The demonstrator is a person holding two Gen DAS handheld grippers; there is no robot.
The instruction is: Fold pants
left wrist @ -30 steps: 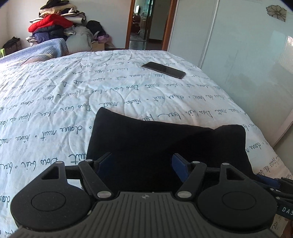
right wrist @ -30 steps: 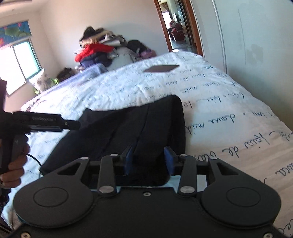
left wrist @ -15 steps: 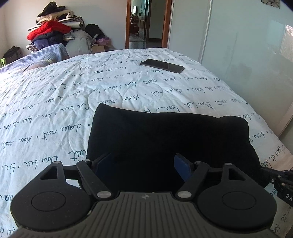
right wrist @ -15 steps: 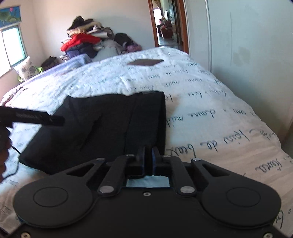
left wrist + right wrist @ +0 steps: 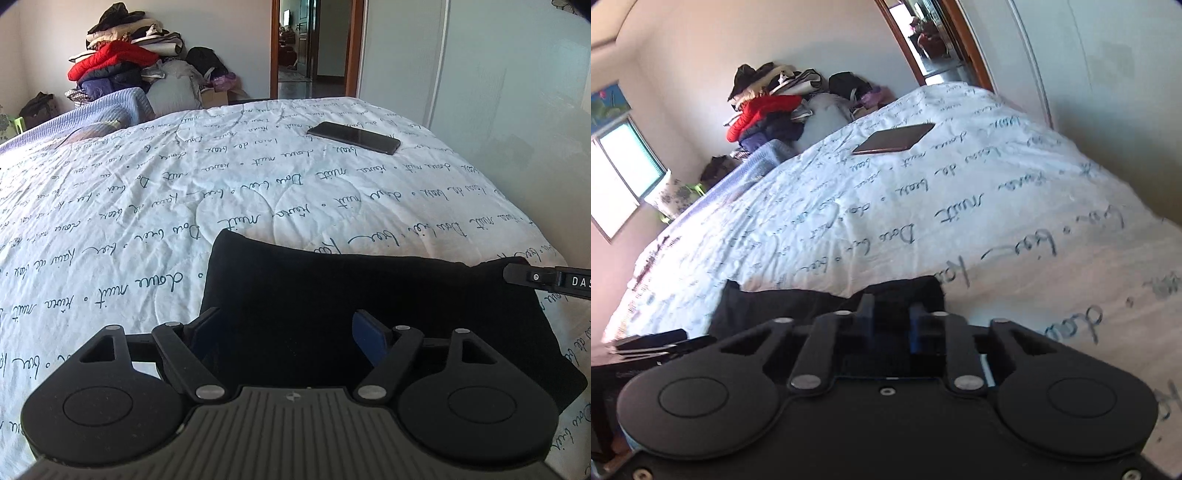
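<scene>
Black pants (image 5: pixel 332 288) lie folded into a broad rectangle near the front of the bed. My left gripper (image 5: pixel 284 317) hovers over their near left part. It is open, its blue pads set wide apart and clear of the cloth. My right gripper (image 5: pixel 891 306) is tilted and sits at the pants' (image 5: pixel 783 302) far right corner. Its jaws stand a little apart and are opening, with dark fabric showing in the gap and the pads not clearly pressing on it. In the left wrist view, the right gripper (image 5: pixel 517 275) tip reaches in from the right edge to that corner.
The bed has a white quilt (image 5: pixel 147 221) printed with script. A dark phone (image 5: pixel 354 137) lies flat on it far beyond the pants. A pile of clothes (image 5: pixel 118 62) stands behind the bed. A pale wardrobe wall (image 5: pixel 498 92) runs along the right side.
My right gripper shut, then moved from the pants' near right edge to their far right corner, rolled, and parted its jaws slightly. The left gripper and the pants have hardly moved.
</scene>
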